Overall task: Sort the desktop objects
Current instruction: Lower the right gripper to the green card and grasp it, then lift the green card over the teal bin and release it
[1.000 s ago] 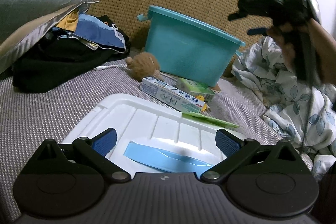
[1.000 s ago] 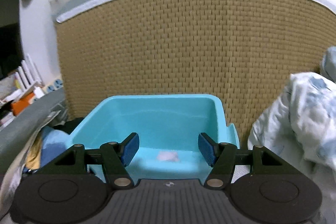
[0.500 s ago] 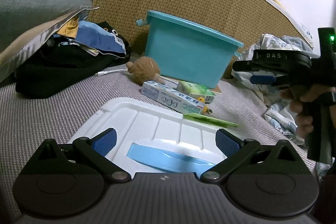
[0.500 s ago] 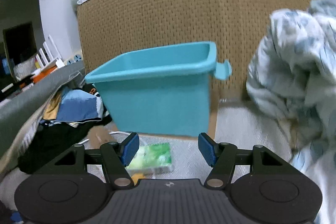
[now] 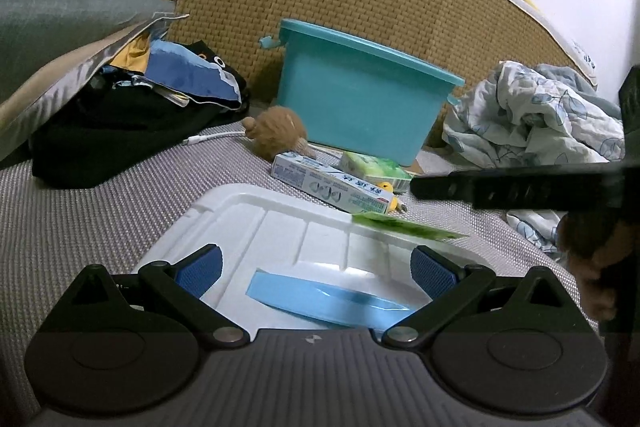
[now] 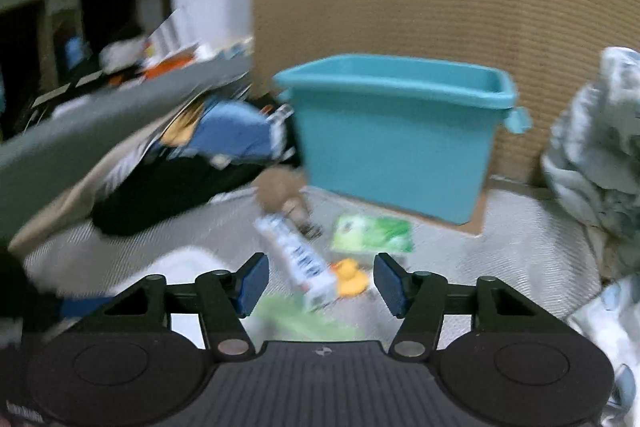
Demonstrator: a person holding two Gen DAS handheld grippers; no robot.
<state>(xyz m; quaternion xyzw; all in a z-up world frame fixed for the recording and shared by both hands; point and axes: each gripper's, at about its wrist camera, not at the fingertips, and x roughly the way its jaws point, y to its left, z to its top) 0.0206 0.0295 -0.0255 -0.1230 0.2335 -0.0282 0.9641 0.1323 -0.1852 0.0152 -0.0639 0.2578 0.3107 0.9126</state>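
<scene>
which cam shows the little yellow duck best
The right wrist view: the yellow duck shows almost whole, though motion-blurred, beside the end of the toothpaste box, just ahead of the open right claw. The left wrist view is sharper, but there the duck is mostly hidden behind the box.

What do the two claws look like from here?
Both match: the left claw and right claw have black linkage arms with silver pivot pins, blue textured pads, and a dark ribbed body flanked by round black discs.
</scene>
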